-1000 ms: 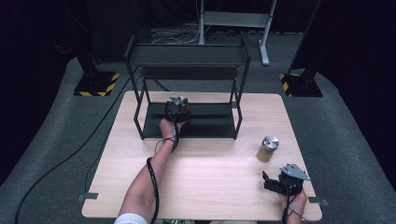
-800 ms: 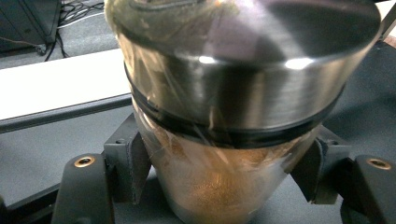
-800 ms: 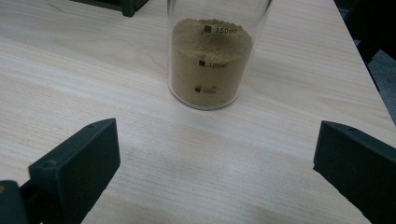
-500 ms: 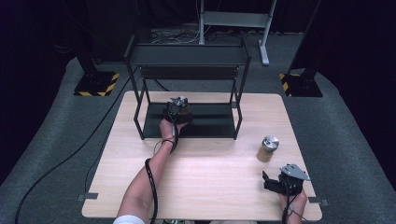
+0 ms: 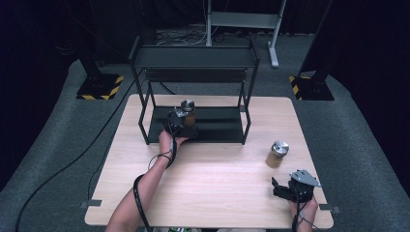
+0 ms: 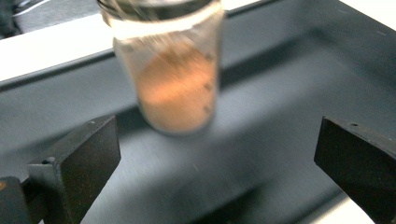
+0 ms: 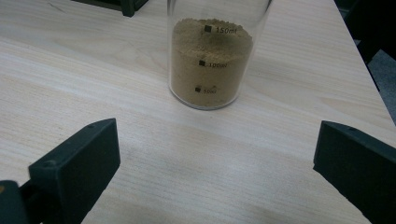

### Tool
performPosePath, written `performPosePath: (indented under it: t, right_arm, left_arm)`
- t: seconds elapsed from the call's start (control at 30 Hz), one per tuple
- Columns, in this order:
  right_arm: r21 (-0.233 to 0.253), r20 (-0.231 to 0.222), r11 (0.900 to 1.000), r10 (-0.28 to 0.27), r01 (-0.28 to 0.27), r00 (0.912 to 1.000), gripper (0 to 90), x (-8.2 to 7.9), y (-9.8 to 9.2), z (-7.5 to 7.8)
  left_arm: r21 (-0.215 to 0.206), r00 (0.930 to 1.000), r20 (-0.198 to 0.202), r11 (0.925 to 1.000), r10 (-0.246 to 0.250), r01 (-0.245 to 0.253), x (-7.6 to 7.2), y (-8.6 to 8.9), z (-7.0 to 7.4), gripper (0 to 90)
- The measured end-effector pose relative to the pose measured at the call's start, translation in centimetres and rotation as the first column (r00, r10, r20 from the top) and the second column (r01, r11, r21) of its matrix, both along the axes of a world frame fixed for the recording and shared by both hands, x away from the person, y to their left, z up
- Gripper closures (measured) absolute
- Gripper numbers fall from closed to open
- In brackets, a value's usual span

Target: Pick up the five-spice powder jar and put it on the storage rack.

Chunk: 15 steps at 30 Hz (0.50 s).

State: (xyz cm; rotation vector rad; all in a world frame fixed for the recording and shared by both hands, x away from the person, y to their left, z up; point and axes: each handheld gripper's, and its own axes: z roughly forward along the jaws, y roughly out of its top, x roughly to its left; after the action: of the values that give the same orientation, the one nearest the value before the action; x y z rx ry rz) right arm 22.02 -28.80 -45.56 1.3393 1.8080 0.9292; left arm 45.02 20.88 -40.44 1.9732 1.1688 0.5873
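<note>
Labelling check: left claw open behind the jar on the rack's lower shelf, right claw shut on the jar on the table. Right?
One error: the right claw is open, short of the table jar, per the right gripper view. The rest holds.

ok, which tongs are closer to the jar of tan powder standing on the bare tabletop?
Right. The right tongs sit just short of the tan powder jar, jaws open toward it. The left tongs are across the table at the black shelf, by the reddish powder jar.

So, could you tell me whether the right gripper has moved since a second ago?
No. The right gripper sits at the same spot near the table's front right corner, just short of the jar.
</note>
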Motion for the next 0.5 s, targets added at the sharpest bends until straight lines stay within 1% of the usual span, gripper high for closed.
performPosePath:
  t: [0.13, 0.2, 0.27, 0.3, 0.37, 0.43, 0.5]
  right_arm:
    - [-0.003, -0.001, 1.000, 0.000, 0.000, 1.0000, 0.0, 0.0, 0.0, 0.0]
    - [-0.002, -0.002, 1.000, 0.000, 0.000, 1.0000, 0.0, 0.0, 0.0, 0.0]
    - [-0.001, -0.002, 1.000, 0.000, 0.000, 1.0000, 0.0, 0.0, 0.0, 0.0]
    - [-0.002, -0.002, 1.000, 0.001, -0.001, 1.0000, 0.0, 0.0, 0.0, 0.0]
    - [-0.002, -0.004, 1.000, 0.002, -0.002, 1.0000, 0.0, 0.1, 0.0, 0.0]
    - [-0.002, -0.005, 1.000, 0.002, -0.002, 1.0000, 0.0, 0.1, 0.0, 0.0]
    - [-0.003, -0.004, 1.000, 0.002, -0.002, 1.0000, 0.0, 0.1, 0.0, 0.0]
  left_arm:
    - [0.009, 0.9990, -0.012, 0.9990, -0.043, 0.043, -1.5, 0.6, 0.5, 0.0]
    - [-0.001, 0.9978, -0.020, 0.9980, -0.063, 0.063, -2.2, 1.0, 0.8, 0.0]
    - [0.011, 0.9964, -0.016, 0.9964, -0.083, 0.084, -3.2, 1.2, 0.9, 0.0]
    - [0.019, 0.9951, -0.017, 0.9950, -0.098, 0.098, -3.7, 1.3, 0.9, 0.0]
    - [0.013, 0.9922, -0.025, 0.9924, -0.122, 0.122, -4.6, 1.6, 0.9, 0.0]
    - [0.021, 0.9897, -0.028, 0.9898, -0.140, 0.141, -5.7, 1.8, 0.8, 0.0]
    - [0.018, 0.9874, -0.031, 0.9876, -0.155, 0.156, -6.7, 2.2, 0.6, 0.0]
